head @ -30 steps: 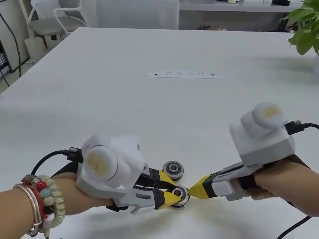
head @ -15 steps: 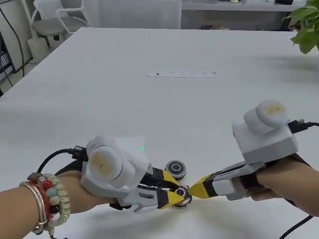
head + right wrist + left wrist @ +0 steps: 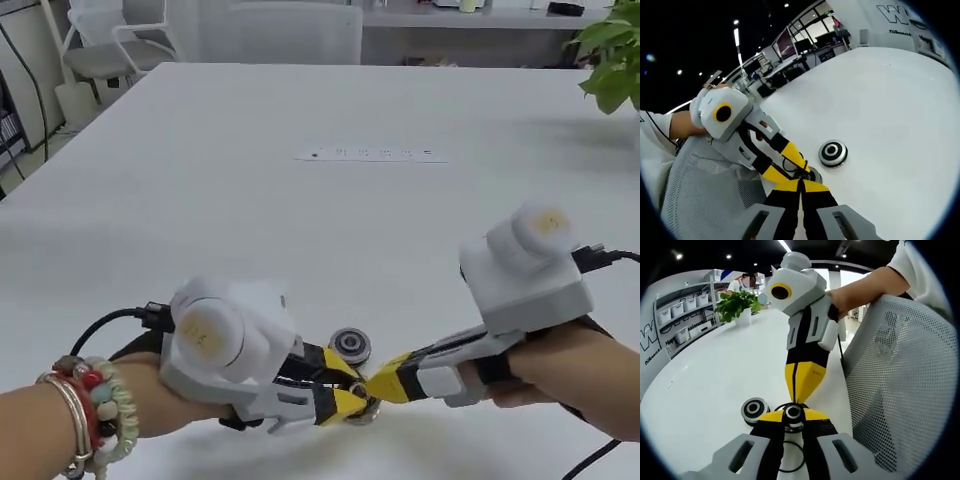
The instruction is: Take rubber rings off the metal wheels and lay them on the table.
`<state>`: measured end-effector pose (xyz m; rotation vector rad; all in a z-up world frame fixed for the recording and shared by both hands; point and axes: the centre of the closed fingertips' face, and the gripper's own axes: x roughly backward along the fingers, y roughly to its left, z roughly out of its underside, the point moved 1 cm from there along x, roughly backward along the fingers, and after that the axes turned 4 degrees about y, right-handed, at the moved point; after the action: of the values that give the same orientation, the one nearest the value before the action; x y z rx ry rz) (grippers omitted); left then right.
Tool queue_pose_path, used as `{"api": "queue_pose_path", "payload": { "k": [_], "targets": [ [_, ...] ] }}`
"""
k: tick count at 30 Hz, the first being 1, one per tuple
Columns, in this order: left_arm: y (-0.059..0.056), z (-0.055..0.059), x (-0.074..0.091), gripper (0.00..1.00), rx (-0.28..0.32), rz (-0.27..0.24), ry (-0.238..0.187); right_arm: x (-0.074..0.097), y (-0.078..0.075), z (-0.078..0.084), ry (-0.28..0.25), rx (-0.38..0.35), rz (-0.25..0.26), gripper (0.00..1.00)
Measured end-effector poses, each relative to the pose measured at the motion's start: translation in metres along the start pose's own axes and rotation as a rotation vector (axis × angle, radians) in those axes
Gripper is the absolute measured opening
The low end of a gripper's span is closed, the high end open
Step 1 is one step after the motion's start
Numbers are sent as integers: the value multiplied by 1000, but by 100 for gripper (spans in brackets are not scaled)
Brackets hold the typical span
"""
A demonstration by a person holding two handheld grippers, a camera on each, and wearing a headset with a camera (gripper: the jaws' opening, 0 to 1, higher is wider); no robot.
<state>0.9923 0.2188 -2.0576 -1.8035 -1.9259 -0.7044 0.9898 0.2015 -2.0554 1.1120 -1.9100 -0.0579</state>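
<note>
My left claw (image 3: 790,417) is clamped on a metal wheel (image 3: 793,412) near the bench's (image 3: 300,220) front edge. My right claw (image 3: 800,183) has its jaws together, tip against that wheel. A second wheel (image 3: 350,345) sits just beside it, and a loose rubber ring (image 3: 792,458) lies on the bench.

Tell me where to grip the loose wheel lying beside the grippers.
Probably best: take the loose wheel across its black outer rim, coming straight down from above. It lies flat on the table, hub up, with bare table on its far side.
</note>
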Motion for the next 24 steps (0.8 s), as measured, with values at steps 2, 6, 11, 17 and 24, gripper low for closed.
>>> {"api": "queue_pose_path", "payload": {
  "k": [2, 6, 11, 17, 24],
  "targets": [
    [0, 0, 0, 8, 7, -4, -7, 0, -2, -1, -8, -26, 0, 0],
    [0, -1, 0, 8, 17, -5, 0, 0, 0, -2, -11, -21, 7, 0],
    [-1, -3, 0, 9, -25, -5, 22, -2, -2, 3, 10, -20, 21, 0],
    [-19, -17, 10, 35, -4, 117, -2, 0, -2, -1, -6, -24, 29, 0],
    [-24, -36, 33, 64, -7, 152, -22, 0, -3, 0, -6, -17, 33, 0]
  ]
}}
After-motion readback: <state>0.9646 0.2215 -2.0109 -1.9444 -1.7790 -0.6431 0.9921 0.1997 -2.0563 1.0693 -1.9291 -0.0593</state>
